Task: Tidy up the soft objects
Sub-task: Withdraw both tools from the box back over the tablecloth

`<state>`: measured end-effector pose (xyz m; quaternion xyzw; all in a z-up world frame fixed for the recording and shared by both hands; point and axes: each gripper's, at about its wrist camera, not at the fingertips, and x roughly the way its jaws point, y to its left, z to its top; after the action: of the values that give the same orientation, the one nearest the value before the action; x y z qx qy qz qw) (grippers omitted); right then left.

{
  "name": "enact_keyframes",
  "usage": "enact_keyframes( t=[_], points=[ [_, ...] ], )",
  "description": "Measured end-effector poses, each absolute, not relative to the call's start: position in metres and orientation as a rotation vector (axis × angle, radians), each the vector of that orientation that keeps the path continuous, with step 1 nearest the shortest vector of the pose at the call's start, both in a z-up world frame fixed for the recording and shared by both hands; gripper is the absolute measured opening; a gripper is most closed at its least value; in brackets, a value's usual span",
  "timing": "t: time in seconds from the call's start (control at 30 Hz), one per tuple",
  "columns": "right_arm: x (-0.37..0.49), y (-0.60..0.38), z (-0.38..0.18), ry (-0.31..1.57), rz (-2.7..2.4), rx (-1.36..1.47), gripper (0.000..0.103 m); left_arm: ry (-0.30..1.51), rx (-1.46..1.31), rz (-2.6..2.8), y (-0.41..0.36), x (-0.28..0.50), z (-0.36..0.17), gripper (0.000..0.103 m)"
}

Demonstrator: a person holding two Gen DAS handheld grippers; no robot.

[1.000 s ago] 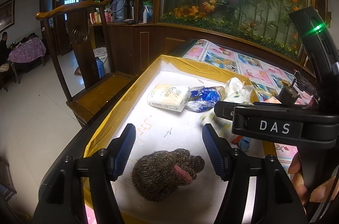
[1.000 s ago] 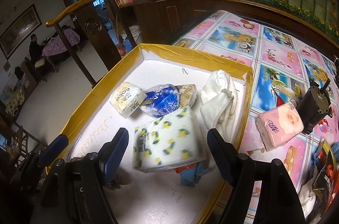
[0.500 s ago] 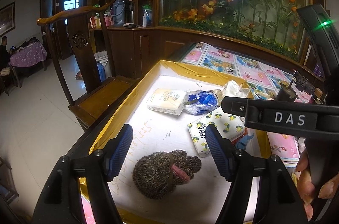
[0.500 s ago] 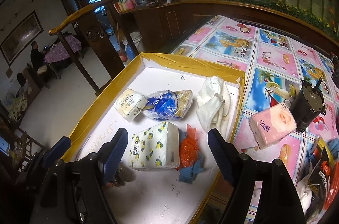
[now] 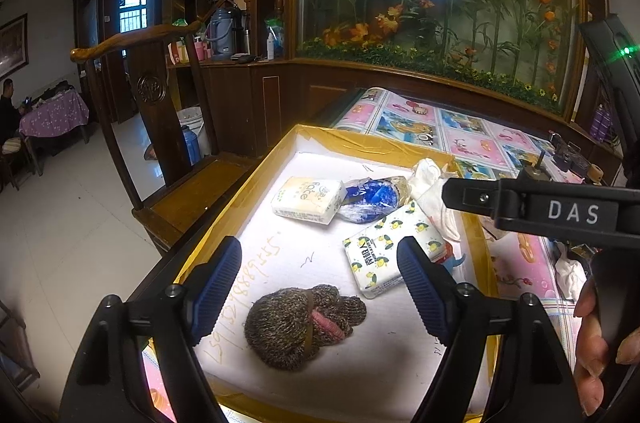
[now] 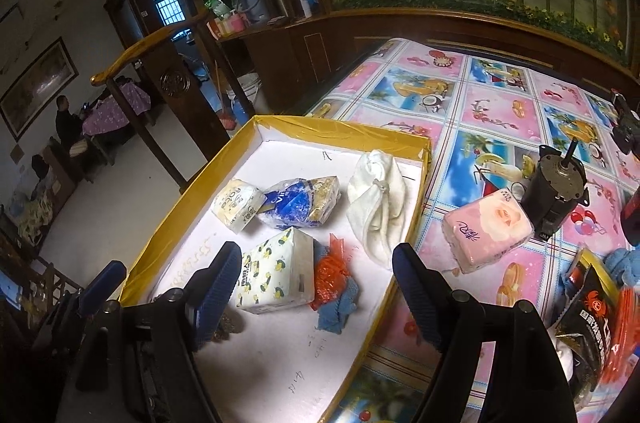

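A yellow-rimmed white tray [image 5: 256,179] [image 6: 320,127] holds soft items: a cream tissue pack [image 5: 306,199] [image 6: 238,205], a blue wrapped pack [image 5: 372,199] [image 6: 298,203], a white cloth [image 5: 430,183] [image 6: 378,199], a lemon-print tissue pack [image 5: 390,253] [image 6: 276,271], an orange-and-blue cloth bundle [image 6: 334,283] and grey rolled socks [image 5: 300,323]. My left gripper [image 5: 320,283] is open and empty above the socks. My right gripper [image 6: 312,287] is open and empty, above the tray's near right part. A pink tissue pack [image 6: 486,229] lies on the tablecloth outside the tray.
A black motor [image 6: 554,191] stands beside the pink pack. Snack packets [image 6: 592,307] and a blue cloth lie at the right edge. A wooden chair [image 5: 160,127] stands left of the table. A flower-painted glass wall backs the table.
My right gripper has drawn back and up from the lemon-print pack, which now lies in the tray free of the fingers. My left gripper has risen slightly; the socks have not moved.
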<state>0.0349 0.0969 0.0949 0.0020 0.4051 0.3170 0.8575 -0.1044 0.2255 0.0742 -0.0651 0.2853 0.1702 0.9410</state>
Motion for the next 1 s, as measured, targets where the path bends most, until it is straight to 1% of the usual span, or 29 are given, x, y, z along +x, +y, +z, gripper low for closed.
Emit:
enact_keyframes(
  t=[0.27,0.5,0.67,0.73,1.0],
  points=[
    [0.028,0.049,0.100,0.836,0.640,0.054,0.082,0.602,-0.129,0.314,0.216,-0.103,0.074,0.080],
    [0.012,-0.020,0.105,0.790,0.580,0.107,0.082,0.608,-0.125,0.284,0.204,-0.103,0.076,0.081],
    [0.004,-0.082,0.106,0.764,0.515,0.188,0.083,0.612,-0.091,0.232,0.179,-0.100,0.079,0.081],
    [0.002,-0.107,0.104,0.755,0.482,0.223,0.086,0.613,-0.070,0.207,0.166,-0.099,0.081,0.081],
    [0.007,-0.196,0.077,0.775,0.362,0.372,0.086,0.655,-0.009,0.024,0.104,-0.087,0.081,0.081]
  ],
)
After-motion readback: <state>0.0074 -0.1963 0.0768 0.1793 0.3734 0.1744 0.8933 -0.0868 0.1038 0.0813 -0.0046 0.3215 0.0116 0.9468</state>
